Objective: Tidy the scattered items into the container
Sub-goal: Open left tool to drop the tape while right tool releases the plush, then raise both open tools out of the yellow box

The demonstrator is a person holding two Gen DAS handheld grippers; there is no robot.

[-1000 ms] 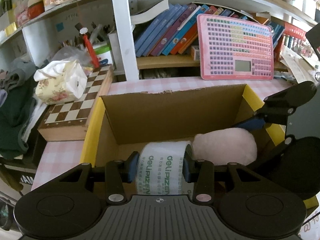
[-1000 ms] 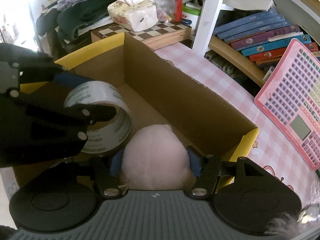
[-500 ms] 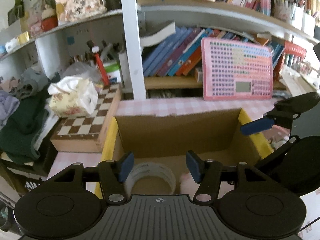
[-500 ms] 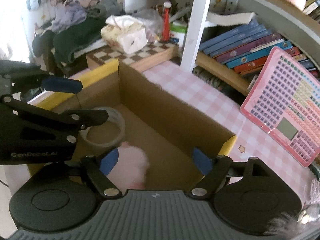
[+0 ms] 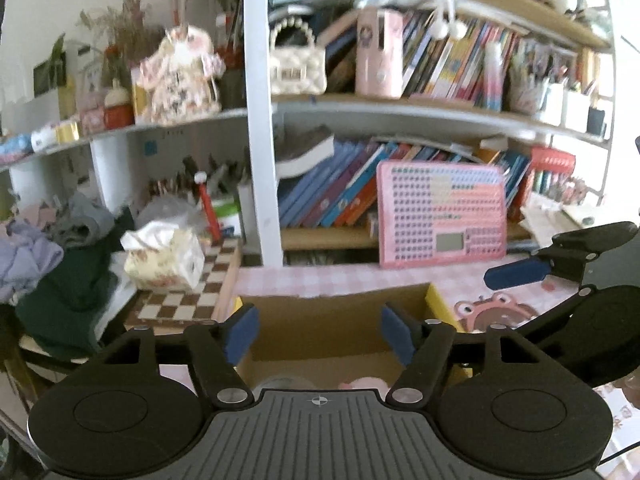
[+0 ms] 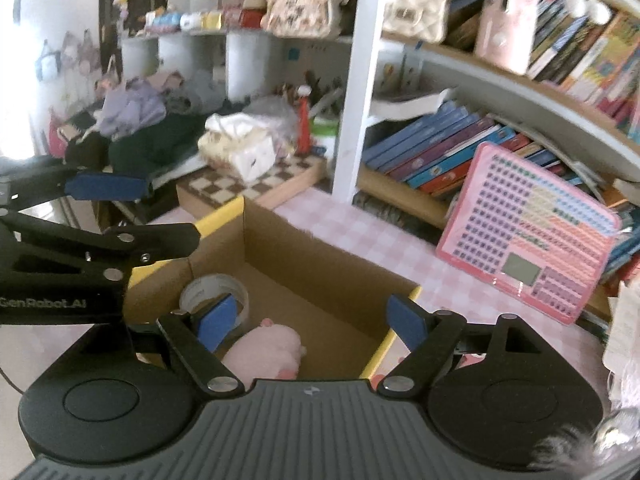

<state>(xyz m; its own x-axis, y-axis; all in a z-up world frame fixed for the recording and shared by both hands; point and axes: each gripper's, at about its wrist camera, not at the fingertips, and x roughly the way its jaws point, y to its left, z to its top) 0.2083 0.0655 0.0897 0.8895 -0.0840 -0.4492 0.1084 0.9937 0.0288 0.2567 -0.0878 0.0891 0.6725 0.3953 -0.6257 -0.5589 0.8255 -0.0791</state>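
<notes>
Now both items lie below in the cardboard box [image 6: 320,256]: the tape roll [image 6: 214,292] under the left hand-held gripper [image 5: 318,334], the pink plush [image 6: 264,350] under the right hand-held gripper [image 6: 308,324]. Left jaws are opening, right stand wide; both grip nothing.

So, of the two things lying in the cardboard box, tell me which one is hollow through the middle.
The tape roll, lying flat in the far left corner of the cardboard box, ring-shaped with an open centre. The pink plush toy beside it is a solid, soft lump.
</notes>
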